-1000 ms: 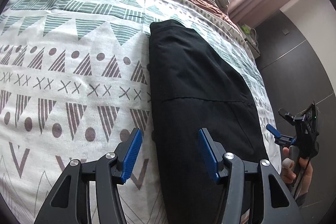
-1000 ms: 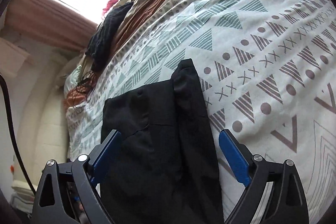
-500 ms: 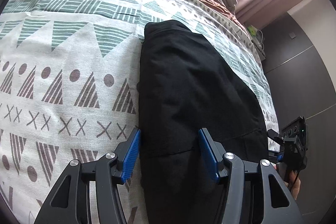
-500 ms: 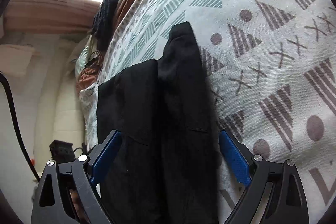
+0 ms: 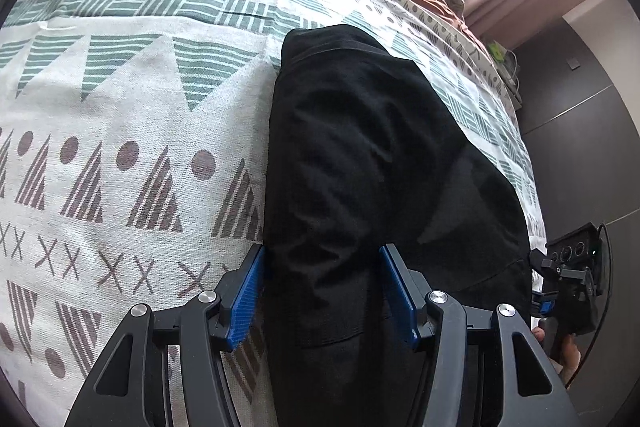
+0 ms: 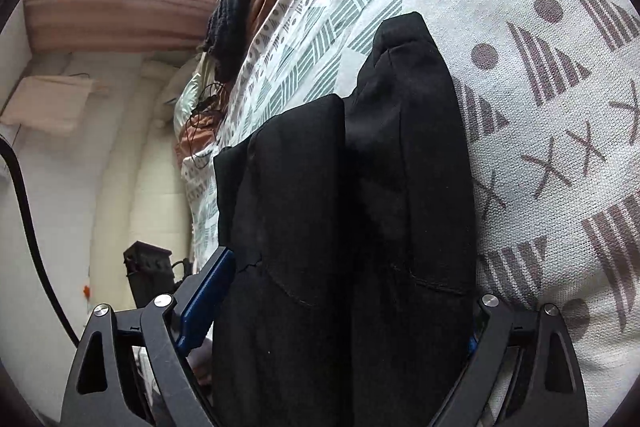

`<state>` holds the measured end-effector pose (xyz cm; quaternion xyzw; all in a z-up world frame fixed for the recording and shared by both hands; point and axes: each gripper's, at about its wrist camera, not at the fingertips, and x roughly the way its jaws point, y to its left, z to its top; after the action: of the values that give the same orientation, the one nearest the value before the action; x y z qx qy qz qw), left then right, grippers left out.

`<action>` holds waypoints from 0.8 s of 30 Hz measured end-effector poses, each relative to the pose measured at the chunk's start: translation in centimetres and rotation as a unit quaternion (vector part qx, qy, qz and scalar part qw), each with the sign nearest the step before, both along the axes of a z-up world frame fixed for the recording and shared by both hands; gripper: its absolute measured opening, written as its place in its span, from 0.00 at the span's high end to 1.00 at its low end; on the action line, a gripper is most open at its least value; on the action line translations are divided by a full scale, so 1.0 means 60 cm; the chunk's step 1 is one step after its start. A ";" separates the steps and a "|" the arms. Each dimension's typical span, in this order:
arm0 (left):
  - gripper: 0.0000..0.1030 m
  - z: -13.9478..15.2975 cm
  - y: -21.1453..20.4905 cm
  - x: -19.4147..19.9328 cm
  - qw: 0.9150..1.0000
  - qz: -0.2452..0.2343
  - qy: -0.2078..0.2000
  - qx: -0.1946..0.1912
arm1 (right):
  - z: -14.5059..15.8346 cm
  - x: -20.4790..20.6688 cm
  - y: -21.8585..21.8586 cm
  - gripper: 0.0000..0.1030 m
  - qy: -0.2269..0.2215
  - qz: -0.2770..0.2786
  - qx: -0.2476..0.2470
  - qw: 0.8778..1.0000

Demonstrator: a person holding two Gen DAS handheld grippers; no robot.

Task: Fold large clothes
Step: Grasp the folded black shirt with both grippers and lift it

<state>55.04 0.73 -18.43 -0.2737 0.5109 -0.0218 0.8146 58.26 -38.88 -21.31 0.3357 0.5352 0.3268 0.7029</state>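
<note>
On the bed [image 5: 120, 131], over its patterned cover, the black garment [image 5: 360, 155] lies as a long narrow strip. In the left wrist view it fills the centre and lower right of the frame; in the right wrist view it fills the lower centre.

Change: both grippers have come in low over the near end of the cloth, which now looms larger in both views than a second ago. The right gripper [image 6: 344, 295] has just been closing its jaws, with the garment between them; the left pad shows beside the cloth edge, the right pad is almost hidden behind the fabric, so contact cannot be confirmed. The left gripper [image 5: 322, 291] holds its jaws at a middling width, unchanged, straddling the garment's left edge; the pads do not visibly pinch.

Judgement: pickup of the near end for the next fold looks imminent; no grip secured yet.

Orientation: long axis runs from the bottom of each frame towards the top centre, away from the grippers. The far end is rounded and narrower. In the right wrist view two lengthwise layers lie side by side, touching.
</note>
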 end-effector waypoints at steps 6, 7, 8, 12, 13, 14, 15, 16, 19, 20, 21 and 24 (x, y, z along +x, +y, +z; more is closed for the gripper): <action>0.63 0.022 -0.021 -0.012 0.999 -0.009 -0.017 0.032 | 0.001 -0.022 0.004 0.71 -0.009 0.012 0.001 1.000; 0.69 0.028 -0.023 -0.015 0.999 -0.010 -0.022 0.032 | 0.012 -0.028 0.004 0.74 -0.019 0.015 -0.002 1.000; 0.71 0.035 -0.023 -0.019 0.999 -0.012 -0.026 0.031 | 0.024 -0.035 0.005 0.75 -0.031 0.016 -0.005 0.999; 0.80 0.068 -0.028 -0.041 0.998 -0.019 -0.051 0.028 | 0.070 -0.068 0.008 0.79 -0.070 0.016 -0.020 0.997; 0.81 0.077 -0.029 -0.049 0.998 -0.020 -0.057 0.028 | 0.081 -0.076 0.008 0.80 -0.078 0.015 -0.021 0.997; 0.82 0.086 -0.029 -0.058 0.997 -0.020 -0.064 0.027 | 0.093 -0.086 0.010 0.80 -0.088 0.013 -0.022 0.996; 0.82 0.095 -0.030 -0.065 0.997 -0.019 -0.069 0.026 | 0.105 -0.096 0.011 0.80 -0.097 0.012 -0.022 0.995; 0.83 0.104 -0.030 -0.074 0.997 -0.018 -0.075 0.024 | 0.119 -0.107 0.011 0.80 -0.107 0.012 -0.022 0.994; 0.84 0.136 -0.029 -0.106 0.995 -0.014 -0.095 0.013 | 0.155 -0.140 0.010 0.81 -0.138 0.007 -0.022 0.990; 0.84 0.147 -0.030 -0.117 0.995 -0.014 -0.103 0.011 | 0.169 -0.154 0.008 0.81 -0.151 0.005 -0.021 0.988; 0.84 0.160 -0.031 -0.129 0.994 -0.015 -0.111 0.009 | 0.181 -0.167 0.009 0.81 -0.161 0.003 -0.021 0.987; 0.85 0.191 -0.036 -0.159 0.991 -0.021 -0.132 0.002 | 0.218 -0.211 0.011 0.81 -0.195 0.000 -0.029 0.980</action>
<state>45.51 -1.43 -6.97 -0.2565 0.4049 -0.0734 0.8746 45.59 -38.24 -8.23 0.2449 0.3971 0.3701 0.8033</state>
